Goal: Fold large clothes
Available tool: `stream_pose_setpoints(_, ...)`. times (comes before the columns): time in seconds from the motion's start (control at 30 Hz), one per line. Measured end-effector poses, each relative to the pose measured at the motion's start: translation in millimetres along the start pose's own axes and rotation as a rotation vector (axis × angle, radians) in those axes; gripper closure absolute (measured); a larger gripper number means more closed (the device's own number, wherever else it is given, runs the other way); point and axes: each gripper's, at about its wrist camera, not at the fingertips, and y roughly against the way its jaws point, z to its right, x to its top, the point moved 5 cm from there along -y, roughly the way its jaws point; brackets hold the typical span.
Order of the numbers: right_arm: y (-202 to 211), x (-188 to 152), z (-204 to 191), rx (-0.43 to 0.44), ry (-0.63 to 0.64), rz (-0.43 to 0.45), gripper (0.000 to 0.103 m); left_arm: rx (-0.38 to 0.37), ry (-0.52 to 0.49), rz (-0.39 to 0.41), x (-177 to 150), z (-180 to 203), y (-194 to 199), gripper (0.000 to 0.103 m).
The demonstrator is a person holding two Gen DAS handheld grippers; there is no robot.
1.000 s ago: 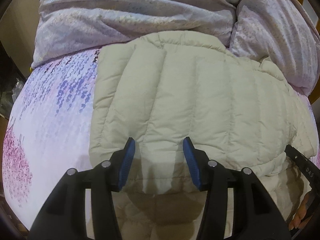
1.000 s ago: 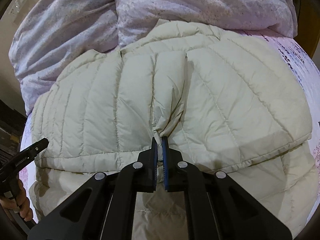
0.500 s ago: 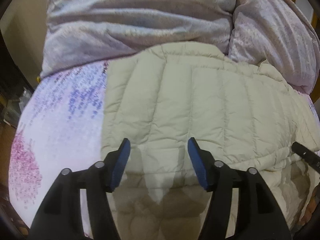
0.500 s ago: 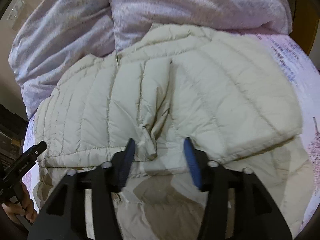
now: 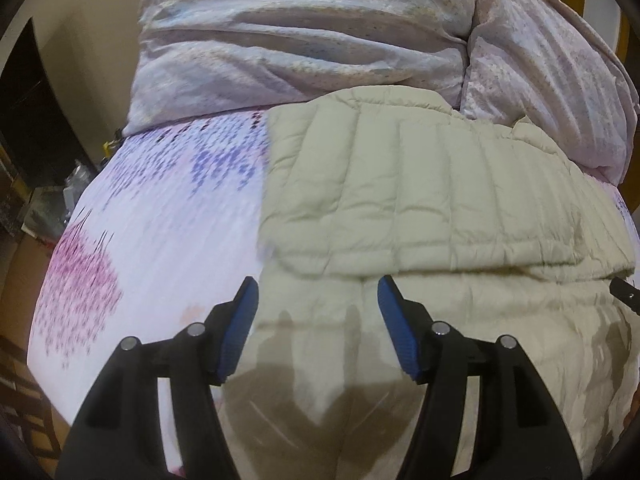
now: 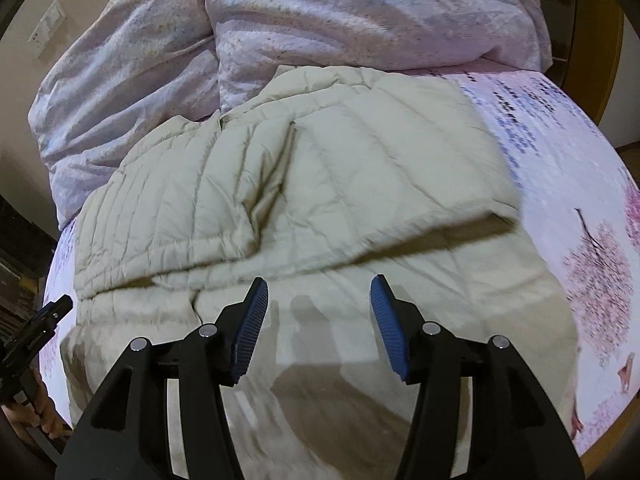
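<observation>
Your left gripper (image 5: 318,304) and right gripper (image 6: 319,305) both hang over the near part of the beige puffer jacket (image 6: 304,184), jaws apart, nothing between the blue pads. The right jaws have just been opening. The jacket lies on the flowered bed sheet (image 5: 168,224), its upper layer folded toward the far edge of the bed, touching the crumpled duvet (image 5: 304,36) piled there.

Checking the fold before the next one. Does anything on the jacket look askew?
Mostly tidy. On the beige puffer jacket, a pinched ridge runs down the folded top layer, and that layer's near edge slants, lifting at its right end. Nothing spilled or torn.
</observation>
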Motion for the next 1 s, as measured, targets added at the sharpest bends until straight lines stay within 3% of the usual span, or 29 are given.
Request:
stream_pose_setpoints(0.07, 10, -7, 8, -0.004, 0.017, 0.011, 0.047, -0.011, 0.015, 0.002, -10, -6, 8, 0.041)
stream_pose_setpoints(0.27, 39, -36, 48, -0.032, 0.045, 0.047, 0.033, -0.030, 0.065, -0.010, -54, -38, 32, 0.041)
stream_pose_setpoints(0.5, 59, -75, 98, -0.067, 0.004, 0.036, 0.033, -0.030, 0.121, -0.030, -100, -71, 47, 0.041)
stream_pose_setpoints(0.7, 69, -104, 125, -0.039, -0.037, 0.021, 0.033, -0.049, 0.187, -0.046, -129, -94, 50, 0.041)
stream_pose_setpoints(1.0, 66, -130, 146, -0.013, -0.094, -0.015, 0.033, -0.088, 0.214, -0.062, -146, -95, 49, 0.041)
